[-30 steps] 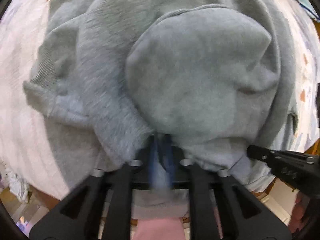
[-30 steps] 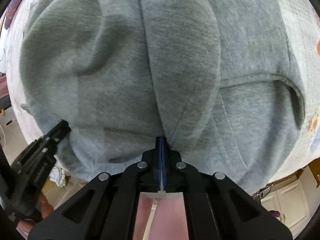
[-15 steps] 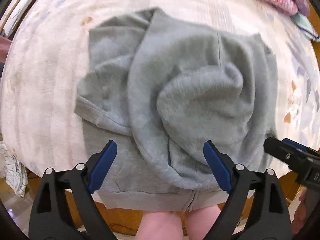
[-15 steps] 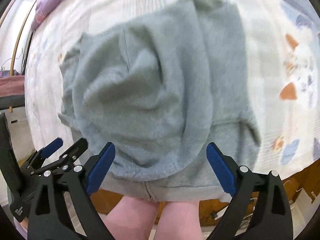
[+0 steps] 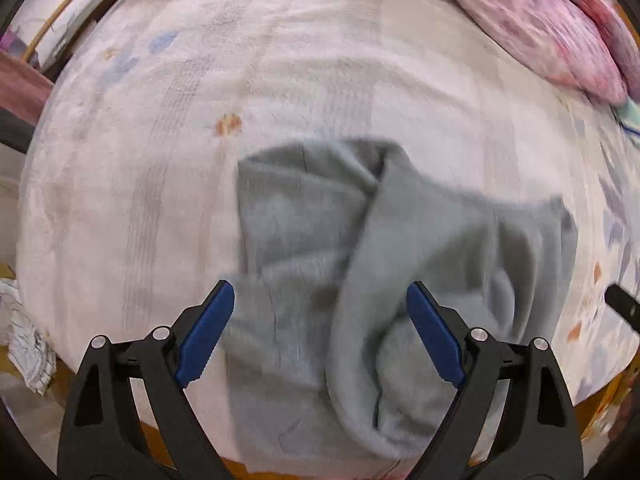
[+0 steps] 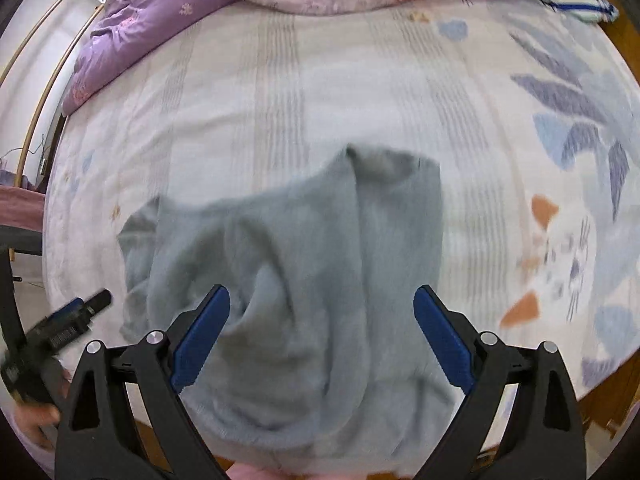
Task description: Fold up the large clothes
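Above the near edge of the bed (image 6: 320,92), left gripper (image 5: 320,332) and right gripper (image 6: 322,332) hover with jaws released, empty; the rumpled grey sweatshirt (image 5: 400,248) likely needs smoothing flat before folding.

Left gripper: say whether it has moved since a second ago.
Yes. The left gripper has pulled up and away from the grey sweatshirt, which shows smaller against the bedsheet; its jaws, then shut on the cloth, now stand open.

Grey fleece sweatshirt (image 5: 400,264), loosely folded into a rumpled bundle with overlapping layers and creases, lying flat on the pale patterned bedspread (image 5: 304,80) near its front edge
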`<state>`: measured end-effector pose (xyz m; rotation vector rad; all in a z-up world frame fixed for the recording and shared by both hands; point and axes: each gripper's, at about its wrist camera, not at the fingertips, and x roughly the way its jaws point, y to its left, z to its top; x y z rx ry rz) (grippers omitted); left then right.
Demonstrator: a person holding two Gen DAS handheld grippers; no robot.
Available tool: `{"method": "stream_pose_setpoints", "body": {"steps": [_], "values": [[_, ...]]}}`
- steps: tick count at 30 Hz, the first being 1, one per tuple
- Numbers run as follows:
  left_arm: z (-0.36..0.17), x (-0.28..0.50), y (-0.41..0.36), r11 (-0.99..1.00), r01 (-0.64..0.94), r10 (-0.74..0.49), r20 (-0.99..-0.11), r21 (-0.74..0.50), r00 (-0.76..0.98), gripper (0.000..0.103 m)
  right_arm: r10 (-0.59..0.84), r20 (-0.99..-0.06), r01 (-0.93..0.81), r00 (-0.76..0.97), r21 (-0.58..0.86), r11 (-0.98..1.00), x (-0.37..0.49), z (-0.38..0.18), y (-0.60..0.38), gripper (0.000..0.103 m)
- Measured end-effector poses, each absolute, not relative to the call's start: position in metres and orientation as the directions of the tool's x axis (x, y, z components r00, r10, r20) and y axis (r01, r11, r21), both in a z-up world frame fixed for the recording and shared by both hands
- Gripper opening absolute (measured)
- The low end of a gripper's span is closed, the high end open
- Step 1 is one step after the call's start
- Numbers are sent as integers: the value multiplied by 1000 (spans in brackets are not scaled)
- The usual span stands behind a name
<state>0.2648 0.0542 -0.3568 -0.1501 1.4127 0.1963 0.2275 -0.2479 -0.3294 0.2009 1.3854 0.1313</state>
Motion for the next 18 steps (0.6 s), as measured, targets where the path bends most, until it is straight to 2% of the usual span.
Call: {"method": "stream_pose_setpoints", "body": {"steps": [5,11,14,18], "values": [[-373,324,80,976,-207,93,-984,61,150,88,300,-943,-28,144,299,954,280,-350,-259,90],[-408,377,105,982,-181,72,-995,60,63,88,237,-970,-28,55,235,972,325,-383,-276,90],[-426,388,115,982,-190,1,-1000,-1,7,88,218,-976,-8,21,217,976,338,-398,-283,90],[-442,390,120,983,-185,-23,-999,-14,-46,88,196,-979,3,-60,196,981,350,-424,-286,90]]}}
